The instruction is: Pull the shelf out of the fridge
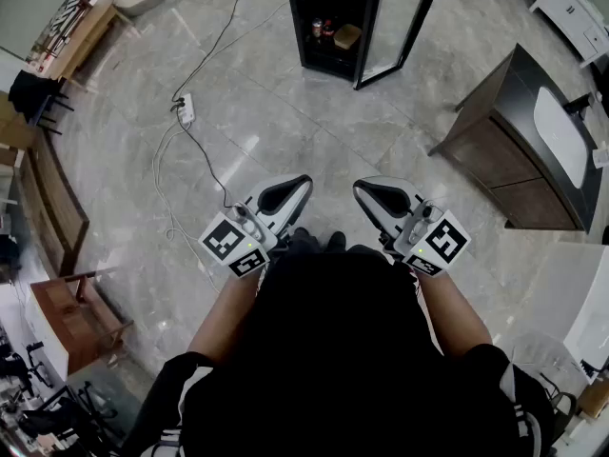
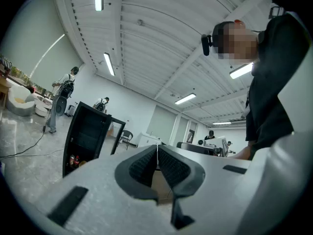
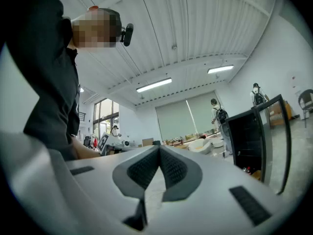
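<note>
Two grippers are held level at waist height, side by side, both pointing toward the fridge [image 1: 333, 17], which stands well apart from them across the grey marble floor [image 1: 285, 122]. The left gripper [image 1: 304, 181] has its jaws pressed together, the ribbed pads meeting with nothing between them. The right gripper [image 1: 360, 187] is likewise fully closed and empty.

The fridge is a narrow black cabinet with a dark interior. Its glass door [image 1: 404, 17], framed in black, is swung open on the side nearer the brown cabinet [image 1: 514, 150]. On the bottom of the fridge sit a couple of red-topped cans [image 1: 322, 29] and, just beside them toward the door, a tan box [image 1: 347, 36]. The shelf itself cannot be made out in the shadowed interior from any view.

Seen from the left gripper view, the fridge rises left of the closed jaws; from the right gripper view it stands to their right, door edge toward the camera.

A white power strip [image 1: 186, 109] lies on the floor between the fridge and the left gripper, off to the left, its cable running back toward the fridge.
</note>
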### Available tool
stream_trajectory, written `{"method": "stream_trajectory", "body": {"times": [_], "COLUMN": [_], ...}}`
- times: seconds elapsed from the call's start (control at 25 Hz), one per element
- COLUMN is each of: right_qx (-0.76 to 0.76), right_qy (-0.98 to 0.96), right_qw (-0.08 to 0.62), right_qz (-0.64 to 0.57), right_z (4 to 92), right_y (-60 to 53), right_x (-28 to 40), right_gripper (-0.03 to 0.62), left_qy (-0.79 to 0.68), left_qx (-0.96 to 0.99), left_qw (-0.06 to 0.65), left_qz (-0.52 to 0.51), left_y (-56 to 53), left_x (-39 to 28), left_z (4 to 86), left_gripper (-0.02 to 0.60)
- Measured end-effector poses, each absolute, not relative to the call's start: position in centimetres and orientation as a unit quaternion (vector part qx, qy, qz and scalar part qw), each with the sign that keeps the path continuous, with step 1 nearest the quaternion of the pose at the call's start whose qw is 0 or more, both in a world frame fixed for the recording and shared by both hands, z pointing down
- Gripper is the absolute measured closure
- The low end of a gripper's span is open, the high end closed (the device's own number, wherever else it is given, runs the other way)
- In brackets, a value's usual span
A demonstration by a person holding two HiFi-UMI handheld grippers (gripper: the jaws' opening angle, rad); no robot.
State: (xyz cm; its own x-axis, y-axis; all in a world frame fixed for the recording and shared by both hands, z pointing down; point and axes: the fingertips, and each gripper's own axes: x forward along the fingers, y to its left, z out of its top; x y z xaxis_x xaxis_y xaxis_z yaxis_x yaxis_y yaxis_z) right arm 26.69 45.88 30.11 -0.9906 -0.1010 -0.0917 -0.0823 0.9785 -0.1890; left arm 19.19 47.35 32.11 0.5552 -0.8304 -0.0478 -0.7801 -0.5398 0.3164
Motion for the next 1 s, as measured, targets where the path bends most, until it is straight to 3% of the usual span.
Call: {"method": "stream_trajectory", "body": {"times": [1.0], "right_qx": [-0.044], "right_qy": [0.995], "right_qw": [0.067], "right_qz": [-0.061], "right_z": [28.2], "right_y": [43.4], "right_x": [27.9], "right_gripper": [0.568], "left_qy": [-0.467], "left_qx": [0.869], "left_qw": [0.125], "left_qz": [-0.110], "left_y": [45.8], "left_x": [18.7], "left_z": [31.1], "left_gripper": [0.555]}}
